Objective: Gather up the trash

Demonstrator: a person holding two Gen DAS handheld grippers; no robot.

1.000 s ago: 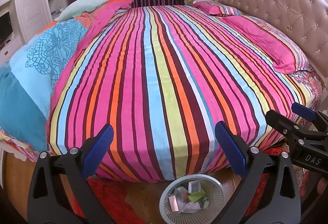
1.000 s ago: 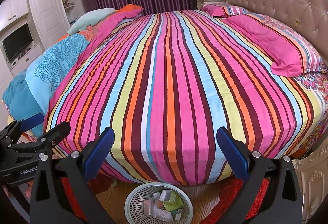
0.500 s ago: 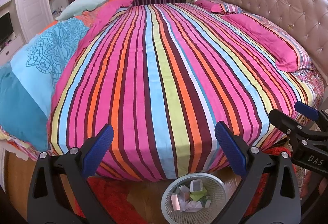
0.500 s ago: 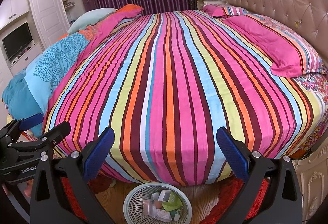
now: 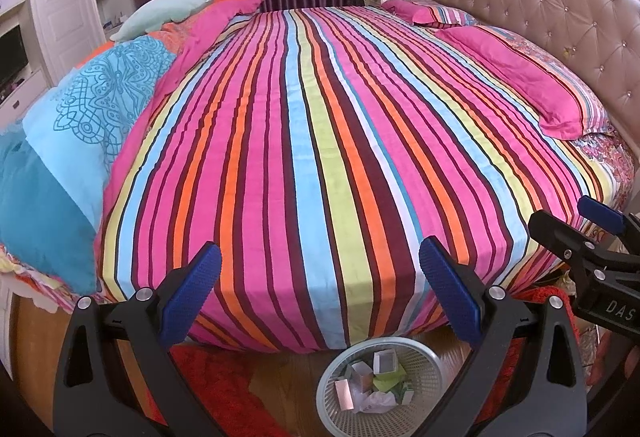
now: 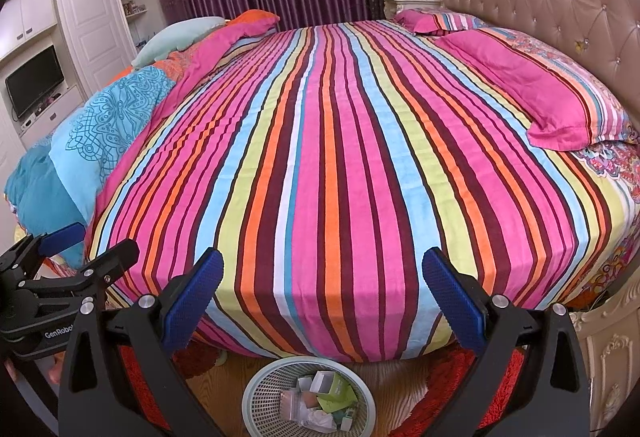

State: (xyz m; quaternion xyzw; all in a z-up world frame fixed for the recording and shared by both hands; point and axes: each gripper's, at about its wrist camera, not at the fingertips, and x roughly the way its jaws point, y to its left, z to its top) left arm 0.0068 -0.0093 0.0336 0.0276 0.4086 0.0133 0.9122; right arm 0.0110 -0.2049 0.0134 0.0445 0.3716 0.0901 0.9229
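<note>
Left wrist view: both the left gripper and right gripper gape wide and empty over a striped bed, a trash-filled wastebasket on wooden floor below.

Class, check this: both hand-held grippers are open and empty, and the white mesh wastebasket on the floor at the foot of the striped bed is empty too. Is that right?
Not quite. The wastebasket is not empty: the right wrist view shows small boxes and crumpled paper inside. The rest stands: the left hand-held gripper and right hand-held gripper are open and empty, before the striped bed.
</note>
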